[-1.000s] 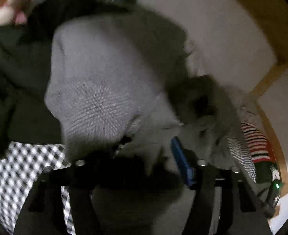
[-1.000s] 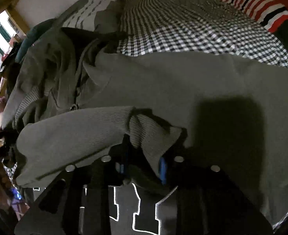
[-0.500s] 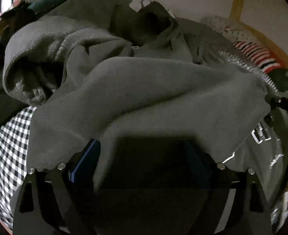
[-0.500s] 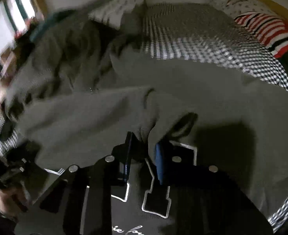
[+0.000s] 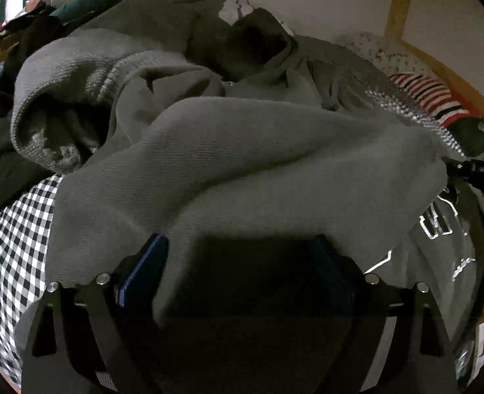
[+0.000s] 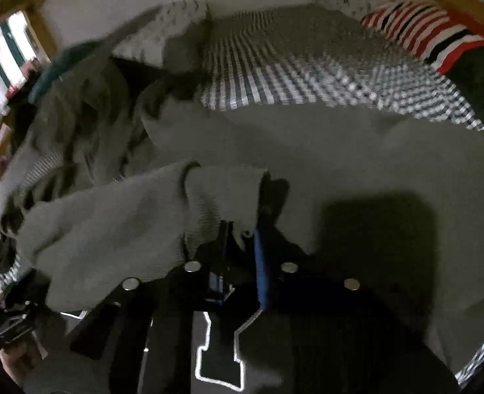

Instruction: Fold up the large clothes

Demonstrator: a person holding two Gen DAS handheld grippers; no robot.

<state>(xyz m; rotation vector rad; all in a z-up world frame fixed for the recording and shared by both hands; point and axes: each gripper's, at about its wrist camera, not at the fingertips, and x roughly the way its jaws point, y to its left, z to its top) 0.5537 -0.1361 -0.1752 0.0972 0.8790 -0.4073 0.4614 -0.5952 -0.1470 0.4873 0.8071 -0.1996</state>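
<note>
Left tool (image 5: pixel 242 262) wide over grey sweatshirt (image 5: pixel 258 151); right tool (image 6: pixel 242 233) clamped on its cuff (image 6: pixel 222 197)

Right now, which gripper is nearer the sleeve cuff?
Right. The right gripper has its jaws pinched on the sleeve cuff; the left gripper sits open farther up the sleeve.

A home bedroom: a checked bedsheet (image 6: pixel 307 78) spread within a wooden bed frame (image 5: pixel 439 65), striped bedding (image 6: pixel 416 32) and heaped clothes (image 5: pixel 18 32) alongside.
</note>
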